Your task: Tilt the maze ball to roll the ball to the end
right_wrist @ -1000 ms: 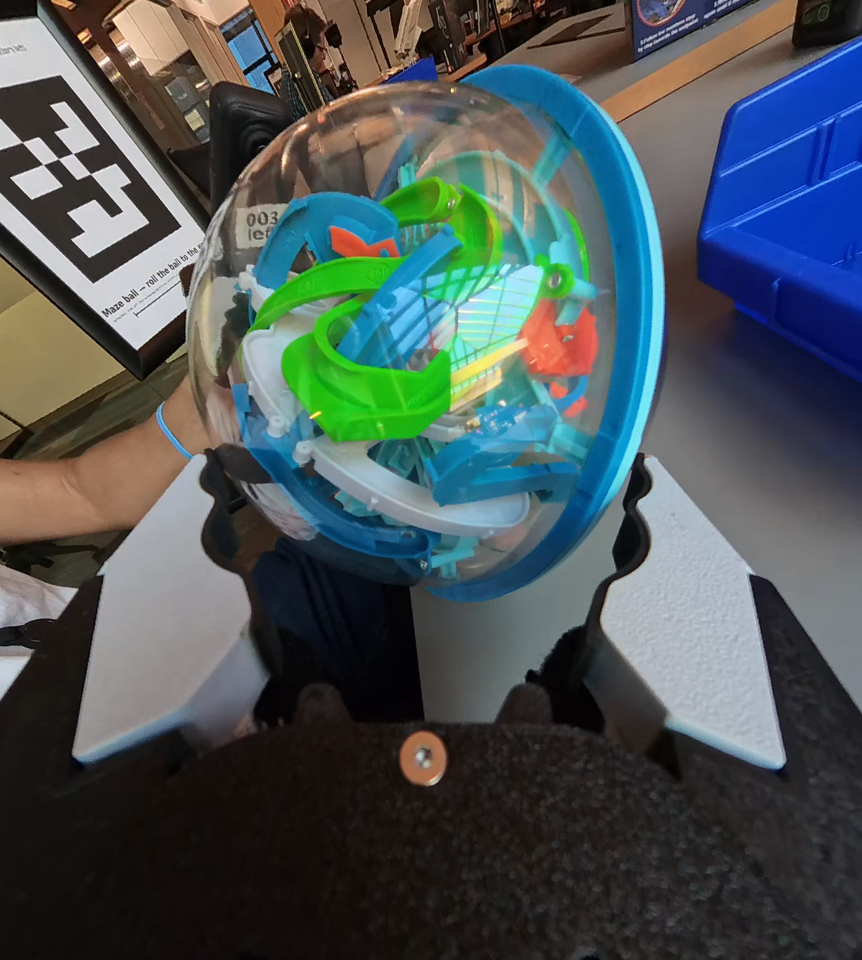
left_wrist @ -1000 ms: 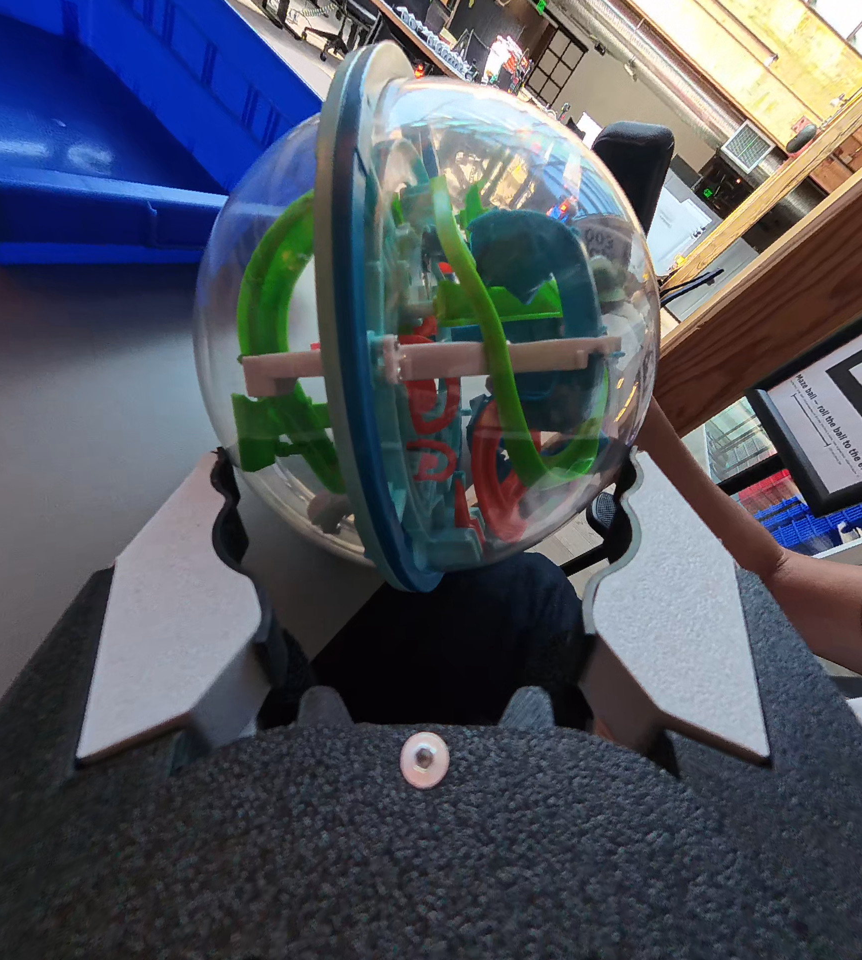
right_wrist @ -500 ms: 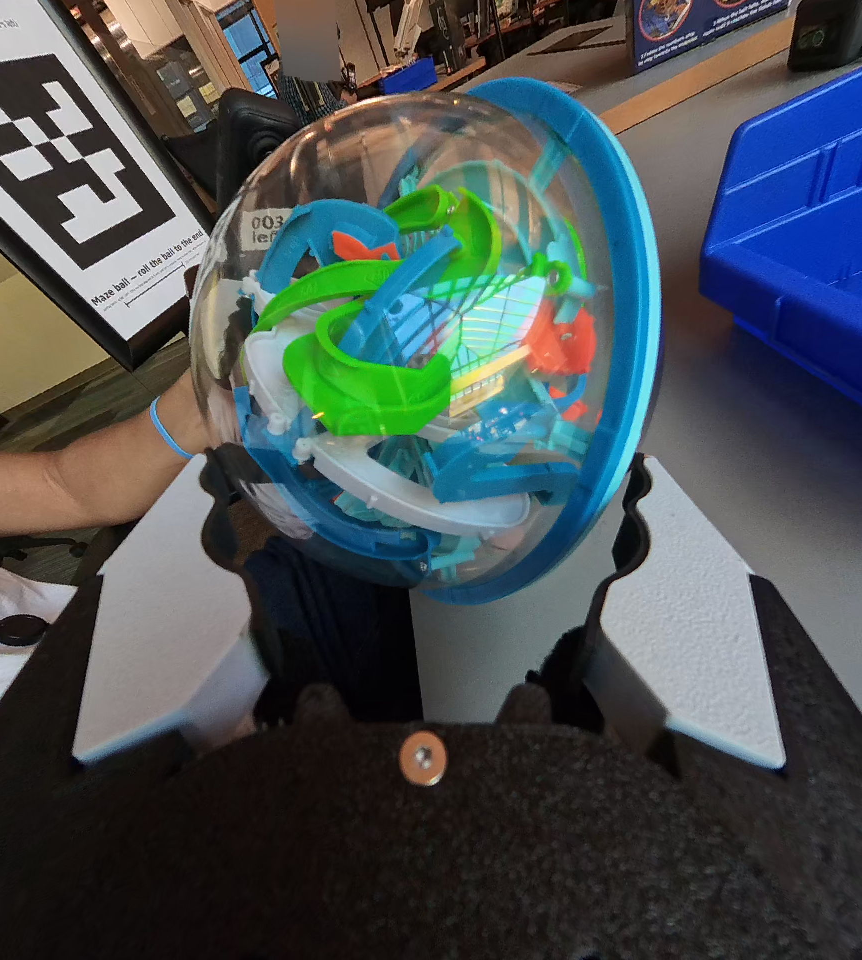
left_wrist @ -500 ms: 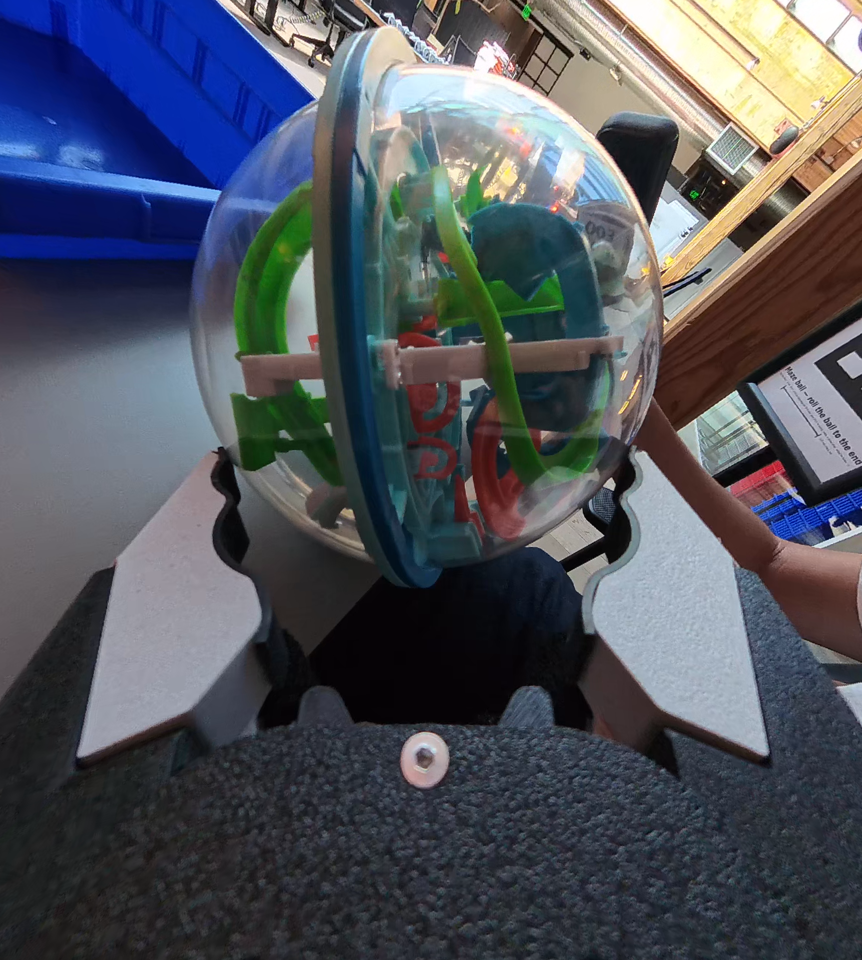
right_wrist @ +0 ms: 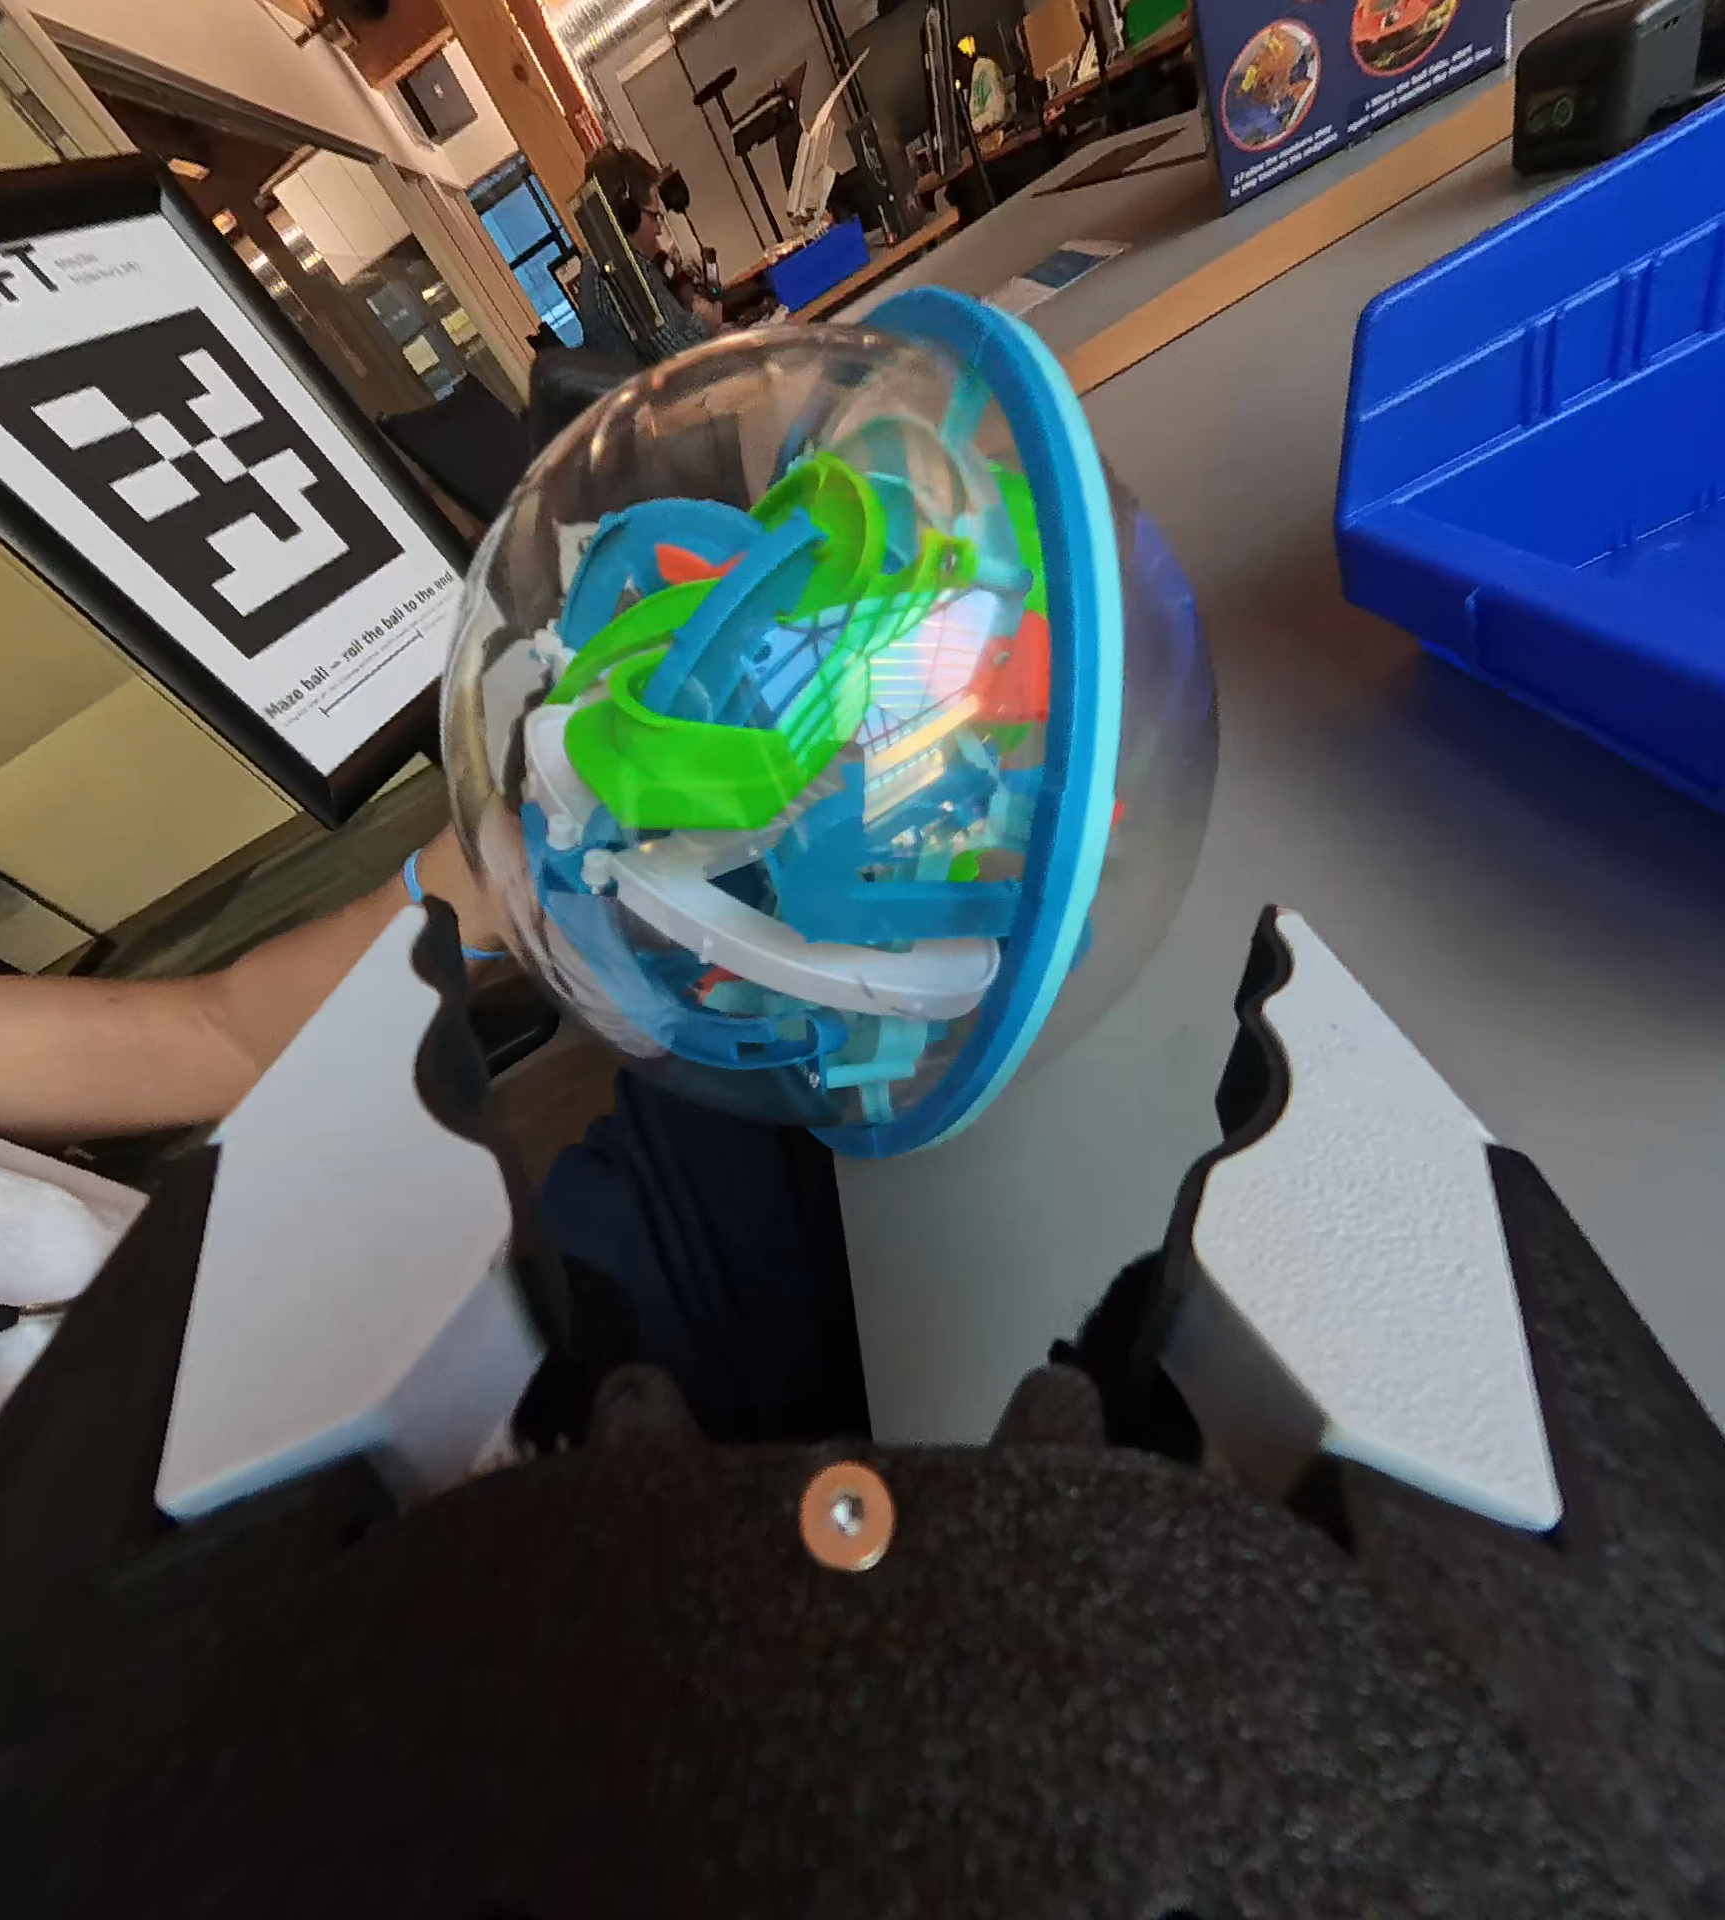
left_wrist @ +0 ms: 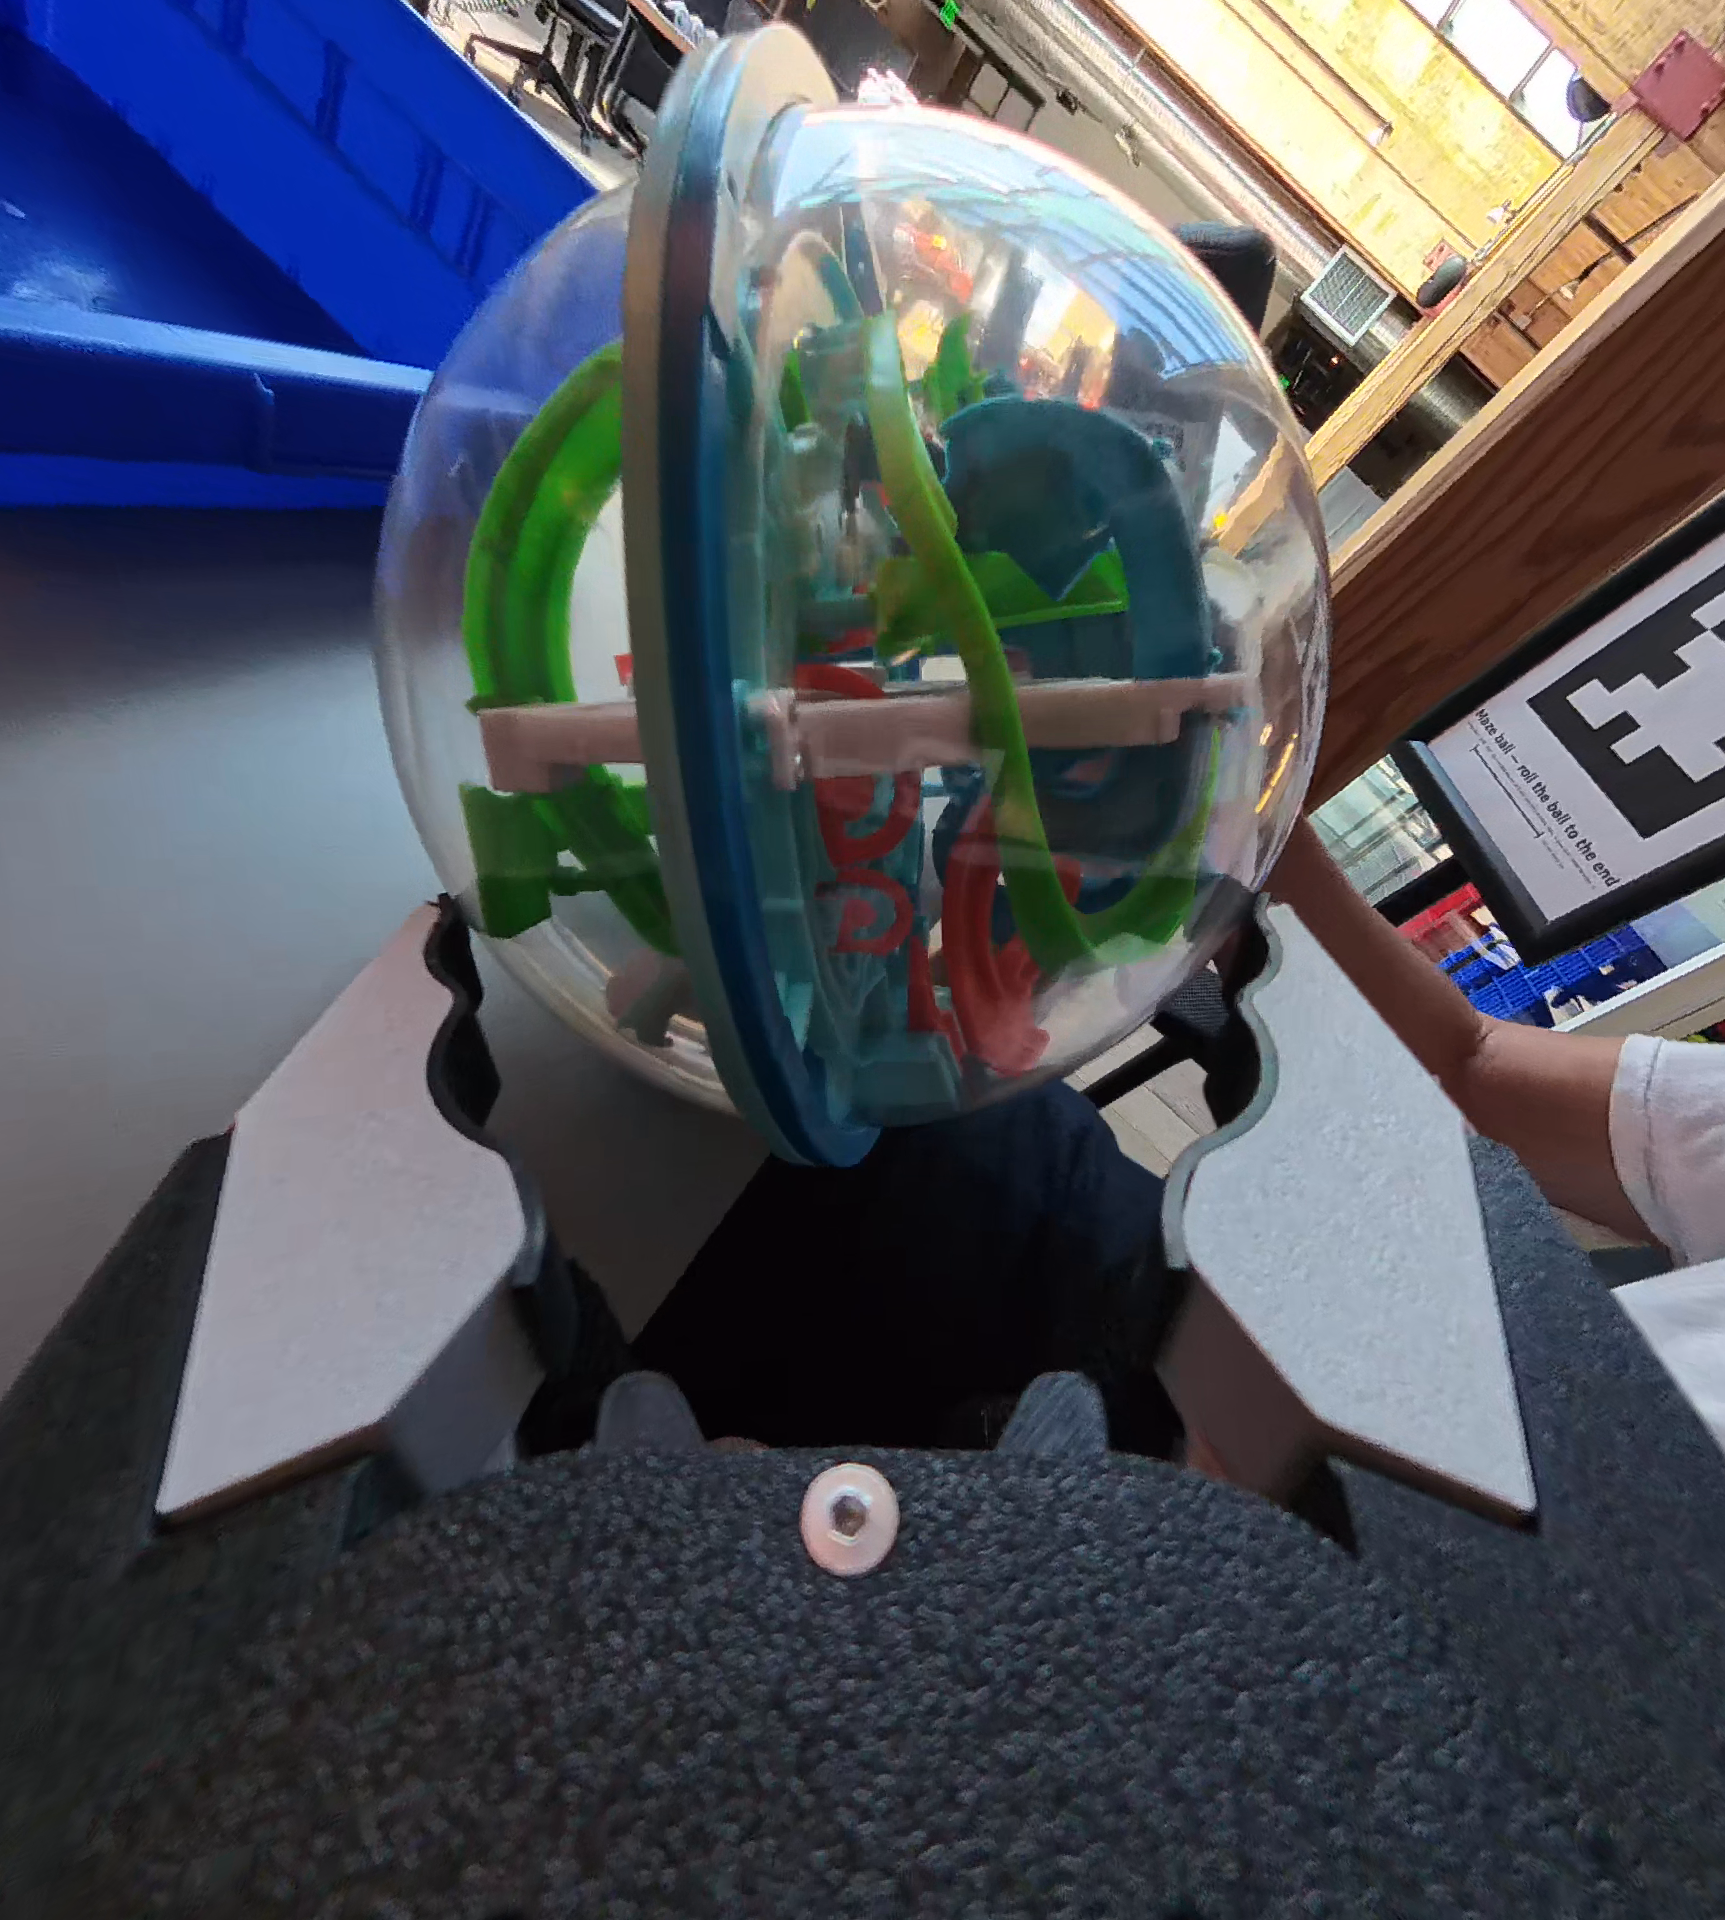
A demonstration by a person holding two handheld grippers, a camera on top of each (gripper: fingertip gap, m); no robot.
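Right now, nearest me, the left gripper (left_wrist: 853, 935) has its fingers (left_wrist: 458, 997) spread wide and pressed on the lower flanks of the maze ball (left_wrist: 837, 623), so the ball is carried clear of the desk (left_wrist: 110, 779) at its near edge. On the right gripper (right_wrist: 842, 935) the fingers are just as wide and the ball sits between them, but I see a gap at the outer finger (right_wrist: 1253, 997), so I read that side as not gripping. The blue ring (left_wrist: 692, 623) runs near upright, edge-on to the left fingers and leaning away from the right. I can't find the small ball inside. My call: the next tilt comes from the left wrist. Beyond lies the blue bin (left_wrist: 162, 312).
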